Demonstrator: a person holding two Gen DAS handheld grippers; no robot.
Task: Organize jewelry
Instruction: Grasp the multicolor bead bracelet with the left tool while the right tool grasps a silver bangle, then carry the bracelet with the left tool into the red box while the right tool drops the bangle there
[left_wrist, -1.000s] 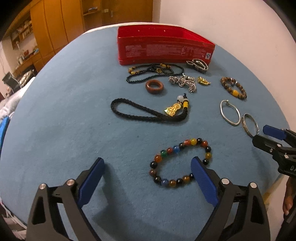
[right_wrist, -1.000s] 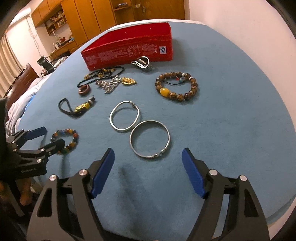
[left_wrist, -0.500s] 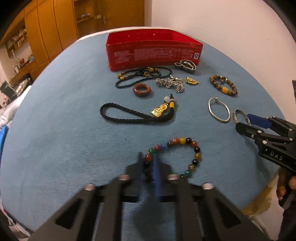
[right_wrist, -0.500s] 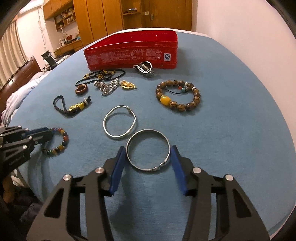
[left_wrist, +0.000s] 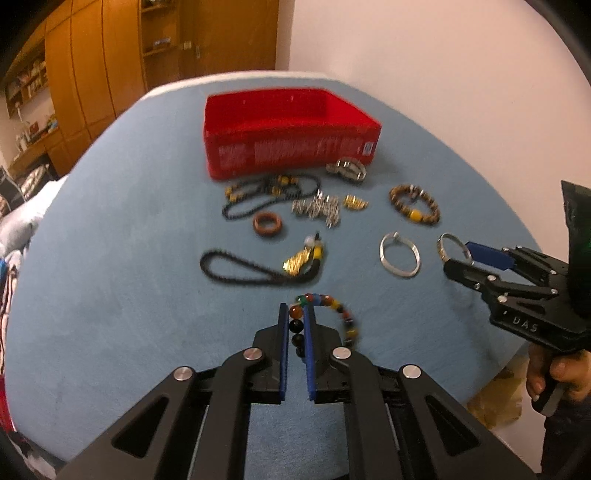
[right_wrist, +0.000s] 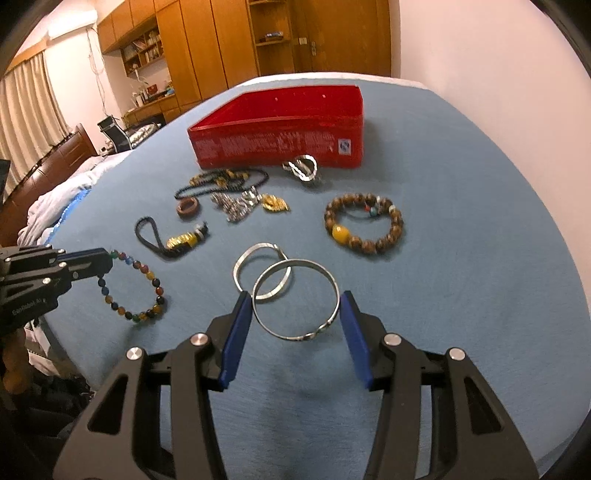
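My left gripper is shut on the multicoloured bead bracelet and holds it off the blue cloth; the bracelet also shows hanging from it in the right wrist view. My right gripper is shut on the round silver bangle, its blue pads pressing both sides, lifted above the cloth. An open red box stands at the back, also in the right wrist view.
On the blue table lie a second silver bangle, a brown bead bracelet, a black cord with gold charm, a brown ring, a black bead necklace, silver chains and a gold piece.
Both grippers closed from wide open. The left took hold of the multicoloured bracelet and the right clamped the round bangle; both now lifted from the cloth.
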